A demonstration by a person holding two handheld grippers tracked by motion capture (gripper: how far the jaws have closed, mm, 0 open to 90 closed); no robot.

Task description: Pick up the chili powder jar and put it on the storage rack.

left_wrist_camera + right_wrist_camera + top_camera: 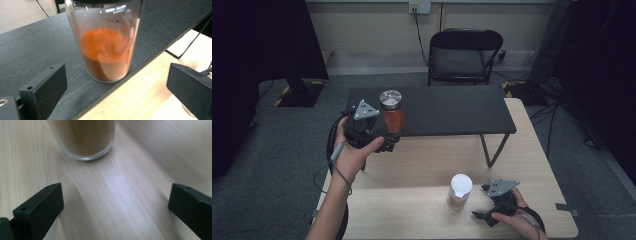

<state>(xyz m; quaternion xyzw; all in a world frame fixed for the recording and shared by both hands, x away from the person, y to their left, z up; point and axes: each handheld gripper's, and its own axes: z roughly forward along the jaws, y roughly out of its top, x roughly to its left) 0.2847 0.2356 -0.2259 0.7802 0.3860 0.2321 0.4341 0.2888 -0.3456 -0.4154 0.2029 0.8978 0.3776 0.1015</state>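
**Two spice jars, two open grippers**

Looking down from the high view, I have the left gripper (384,145) at the near edge of the black shelf (452,112), where the jar of orange powder (391,112) stands upright close to that edge. I judge the jar sits there so it can be reached from the front. In the left gripper view its jaws stand wide apart, the jar (106,47) ahead of them and untouched. The right gripper (484,202) rests low on the wooden table (412,210), just beside the white-lidded jar of brown powder (460,191); its jaws are spread too, gripping nothing.
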